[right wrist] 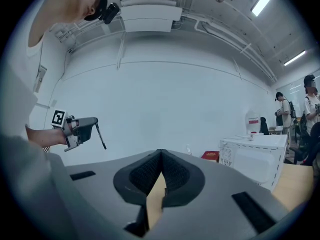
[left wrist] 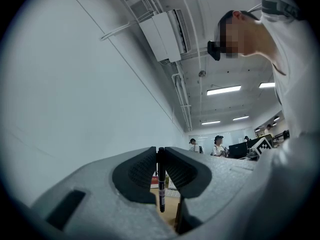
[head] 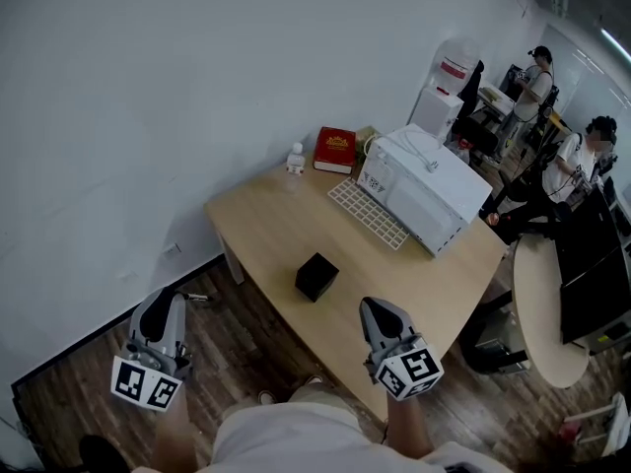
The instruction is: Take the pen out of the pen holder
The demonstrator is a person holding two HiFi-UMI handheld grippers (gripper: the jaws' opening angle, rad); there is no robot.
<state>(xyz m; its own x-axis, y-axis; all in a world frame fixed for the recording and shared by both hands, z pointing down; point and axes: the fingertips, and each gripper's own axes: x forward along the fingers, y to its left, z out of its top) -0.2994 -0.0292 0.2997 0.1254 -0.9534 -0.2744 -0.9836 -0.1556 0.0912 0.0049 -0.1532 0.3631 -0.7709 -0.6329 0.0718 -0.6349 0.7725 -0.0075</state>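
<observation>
The black cube-shaped pen holder stands on the wooden table, near its front edge. My left gripper is off the table's left side, over the wood floor, shut on a thin black pen. The pen stands upright between the pads and sticks out below them. In the right gripper view the left gripper shows at the left with the pen hanging slanted from its tip. My right gripper hovers over the table's front edge, right of the holder, shut with nothing in it.
A white microwave-like appliance, a white keyboard, a red book and a small white figure sit on the far half of the table. A round table stands to the right. People stand at the back right.
</observation>
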